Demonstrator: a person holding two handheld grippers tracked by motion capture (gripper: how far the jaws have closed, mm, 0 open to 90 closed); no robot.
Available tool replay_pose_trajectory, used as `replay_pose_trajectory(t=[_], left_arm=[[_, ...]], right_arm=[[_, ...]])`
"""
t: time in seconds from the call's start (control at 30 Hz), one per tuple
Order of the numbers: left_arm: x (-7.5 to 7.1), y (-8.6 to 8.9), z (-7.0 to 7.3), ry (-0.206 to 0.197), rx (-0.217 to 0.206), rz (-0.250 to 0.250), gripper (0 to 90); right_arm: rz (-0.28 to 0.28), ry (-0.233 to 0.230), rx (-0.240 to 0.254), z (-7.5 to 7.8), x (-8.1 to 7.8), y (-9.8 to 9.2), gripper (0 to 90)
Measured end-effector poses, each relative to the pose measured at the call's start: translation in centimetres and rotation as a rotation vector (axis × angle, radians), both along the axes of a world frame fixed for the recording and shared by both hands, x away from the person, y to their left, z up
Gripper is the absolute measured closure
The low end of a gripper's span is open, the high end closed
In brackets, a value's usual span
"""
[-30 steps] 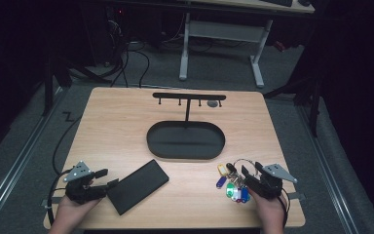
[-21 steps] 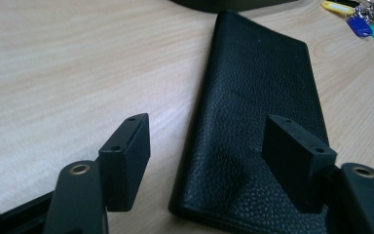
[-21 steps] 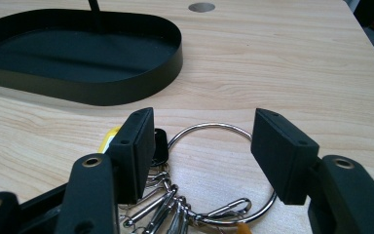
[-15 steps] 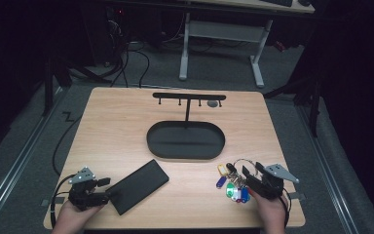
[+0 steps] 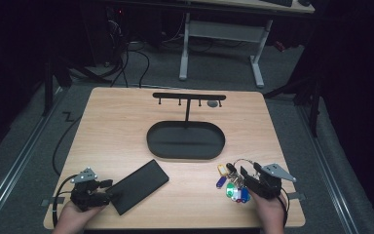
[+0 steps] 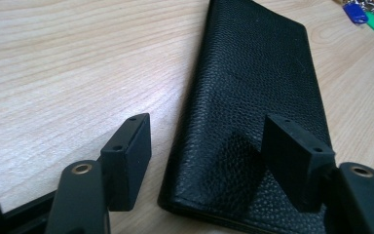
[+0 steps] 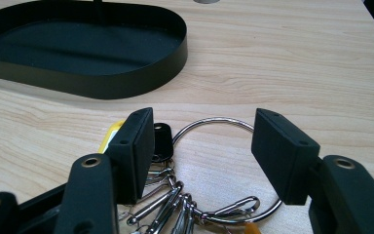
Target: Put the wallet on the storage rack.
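Our left gripper (image 6: 207,161) has its jaws spread wide, and the near end of the long black pebbled-leather wallet (image 6: 253,97) lies between them, the pads clear of it on both sides, so nothing is gripped yet. Compared with a second ago this gripper has dropped lower and nearer the wallet's end in the high view (image 5: 93,191); we judge it is lining up to pinch the wallet.

Our right gripper (image 7: 202,156) stands about half open astride the large steel key ring (image 7: 224,161), with its bunch of carabiners and coloured tags (image 5: 231,183); the pads touch nothing. It has kept its place.

The wallet rests flat on the pale wooden table (image 5: 117,131), near the front left corner, and the keys lie near the front right. Beyond both sits the black oval metal tray (image 5: 185,141) with its hook stand (image 5: 189,97).
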State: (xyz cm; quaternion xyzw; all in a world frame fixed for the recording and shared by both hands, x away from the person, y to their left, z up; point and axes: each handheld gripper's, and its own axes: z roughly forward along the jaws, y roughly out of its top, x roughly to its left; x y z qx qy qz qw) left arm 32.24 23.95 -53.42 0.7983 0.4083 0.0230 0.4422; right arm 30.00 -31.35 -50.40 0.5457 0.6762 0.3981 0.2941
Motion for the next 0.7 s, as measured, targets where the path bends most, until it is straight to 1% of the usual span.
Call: replay_pose_trajectory(t=[0.1, 0.2, 0.33, 0.43, 0.57, 0.6, 0.7], left_arm=[[-0.04, -0.08, -0.02, 0.0, -0.002, -0.007, 36.9], [-0.12, -0.15, -0.08, 0.006, -0.013, -0.018, 41.0], [-0.2, -0.2, -0.16, 0.013, -0.024, -0.029, 43.1], [-0.26, -0.2, -0.21, 0.013, -0.027, -0.021, 46.6], [-0.2, 0.03, -0.29, 0.037, -0.051, -0.005, 53.8], [-0.23, 0.08, -0.3, 0.039, -0.056, -0.003, 56.9], [-0.35, 0.06, -0.27, 0.024, -0.058, 0.001, 62.9]], right_arm=[[-0.004, 0.006, 0.006, -0.05, 0.01, 0.0, 41.5], [-0.011, 0.008, 0.002, -0.08, 0.03, -0.01, 41.4], [-0.016, 0.005, 0.004, -0.03, 0.02, -0.01, 41.3], [-0.011, 0.001, -0.001, 0.01, 0.01, -0.01, 41.3], [-0.017, 0.003, 0.005, 0.0, 0.0, -0.09, 41.3], [-0.016, 0.001, 0.005, 0.01, 0.0, -0.12, 41.3], [-0.02, 0.002, 0.013, 0.05, 0.06, -0.16, 41.4]])
